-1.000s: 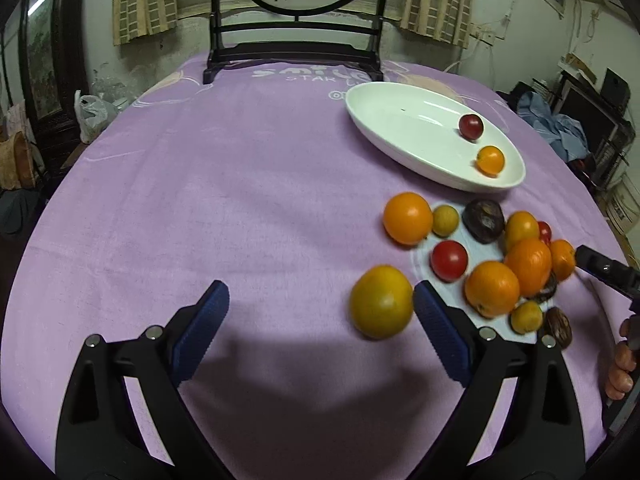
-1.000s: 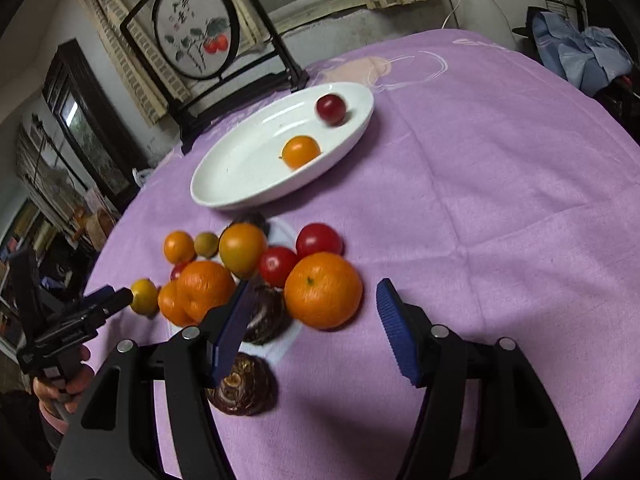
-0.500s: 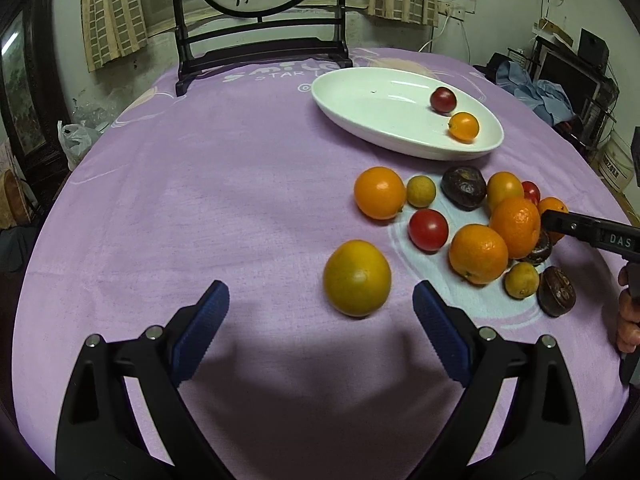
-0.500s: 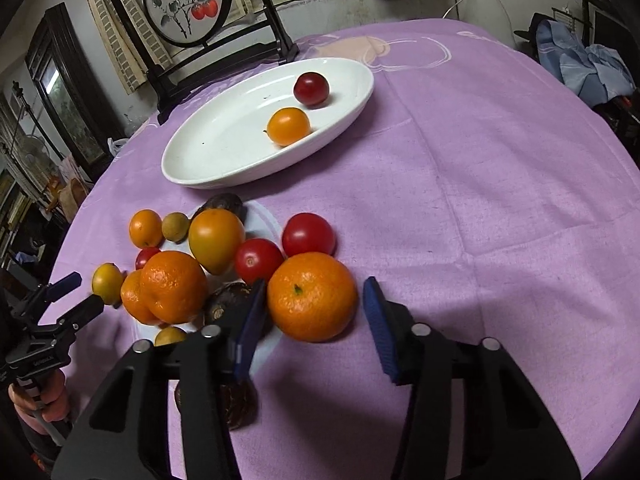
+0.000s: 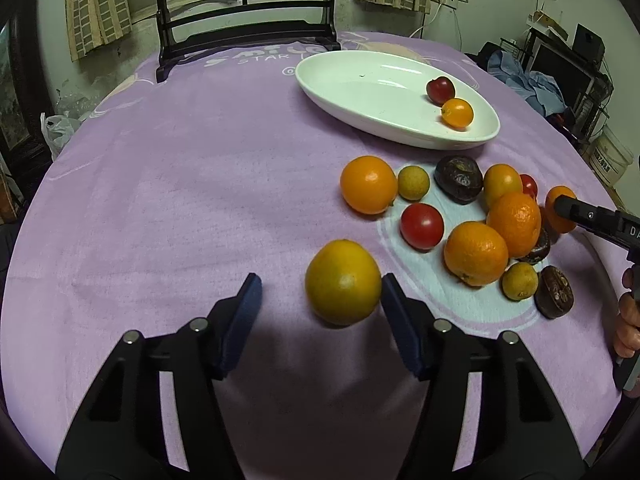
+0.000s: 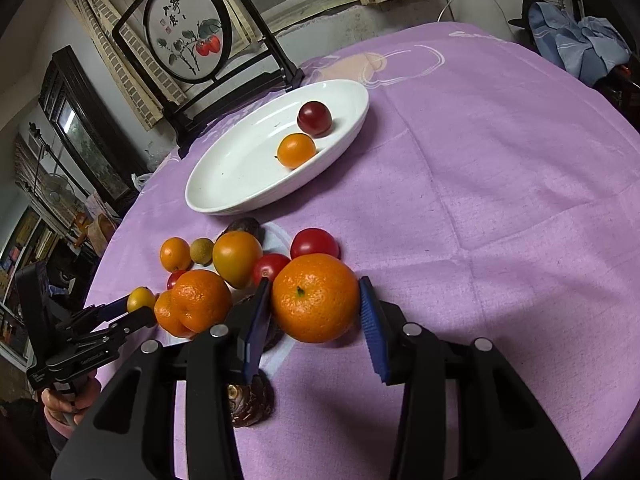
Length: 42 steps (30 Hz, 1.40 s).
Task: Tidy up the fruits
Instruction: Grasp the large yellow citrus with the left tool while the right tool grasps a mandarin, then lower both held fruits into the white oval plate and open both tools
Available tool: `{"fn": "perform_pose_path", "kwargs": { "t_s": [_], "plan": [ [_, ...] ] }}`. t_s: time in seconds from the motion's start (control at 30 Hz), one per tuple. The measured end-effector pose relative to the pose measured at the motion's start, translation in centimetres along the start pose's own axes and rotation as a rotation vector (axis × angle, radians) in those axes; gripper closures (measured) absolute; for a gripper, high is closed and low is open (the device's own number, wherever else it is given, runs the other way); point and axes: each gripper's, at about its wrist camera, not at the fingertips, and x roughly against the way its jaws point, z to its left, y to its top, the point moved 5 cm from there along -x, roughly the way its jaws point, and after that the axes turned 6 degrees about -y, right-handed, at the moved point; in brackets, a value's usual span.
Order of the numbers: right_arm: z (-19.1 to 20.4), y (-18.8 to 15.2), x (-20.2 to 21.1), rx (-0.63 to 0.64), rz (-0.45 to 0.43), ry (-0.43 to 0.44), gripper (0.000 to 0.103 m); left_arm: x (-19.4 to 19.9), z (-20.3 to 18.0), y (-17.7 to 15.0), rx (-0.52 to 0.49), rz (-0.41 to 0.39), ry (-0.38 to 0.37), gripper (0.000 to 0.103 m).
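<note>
A white oval dish [image 5: 360,92] [image 6: 240,168] holds a dark red plum [image 5: 440,89] and a small orange [image 5: 457,112]. Several fruits lie in a pile [image 5: 476,220] on the purple cloth. My left gripper [image 5: 322,300] is open around a yellow-orange fruit [image 5: 343,282]; the right pad is close to it, the left pad stands apart. My right gripper [image 6: 314,308] is open, its pads close on both sides of a large orange [image 6: 316,298] on the cloth.
A black-framed round picture stand [image 5: 244,36] stands at the table's far edge behind the dish. Dark passion fruits [image 6: 250,400] [image 5: 554,297] lie at the near side of the pile. The table edge curves away on the right.
My left gripper has moved in on the yellow-orange fruit and its jaws have narrowed. My right gripper has moved forward around the large orange and its jaws have narrowed.
</note>
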Motion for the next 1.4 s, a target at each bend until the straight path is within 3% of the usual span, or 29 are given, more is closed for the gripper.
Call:
{"fn": "perform_pose_path", "kwargs": {
  "t_s": [0.23,0.47,0.57,0.77,0.97,1.2,1.27,1.4],
  "plan": [
    [0.0,0.1,0.0,-0.013,-0.004,0.017,0.059,-0.7,-0.7,-0.1,-0.015,0.028,-0.050,0.065],
    [0.7,0.8,0.5,-0.002,-0.026,0.058,0.059,0.2,-0.1,0.6,0.038,-0.012,-0.078,0.065],
    [2.3,3.1,0.2,0.042,-0.055,0.061,0.059,1.1,-0.3,3.2,0.083,-0.074,-0.136,0.065],
    [6.5,8.4,-2.2,0.153,-0.127,0.067,0.059,-0.1,-2.9,10.1,0.039,-0.144,-0.114,0.065],
    [7.5,10.8,-6.5,0.234,-0.095,-0.003,0.059,-5.0,-3.3,14.3,0.057,-0.078,-0.079,0.065],
    [7.5,11.1,-9.2,0.263,-0.031,-0.006,0.058,-8.6,-3.0,14.9,0.044,-0.011,-0.040,0.065],
    [7.6,10.9,-9.3,0.270,-0.024,-0.004,0.055,-8.9,-2.9,14.8,0.047,-0.001,-0.033,0.061],
    [7.9,10.5,-7.6,0.287,-0.049,0.001,0.039,-7.3,-2.6,14.9,0.057,-0.042,-0.023,0.033]
  ]
}}
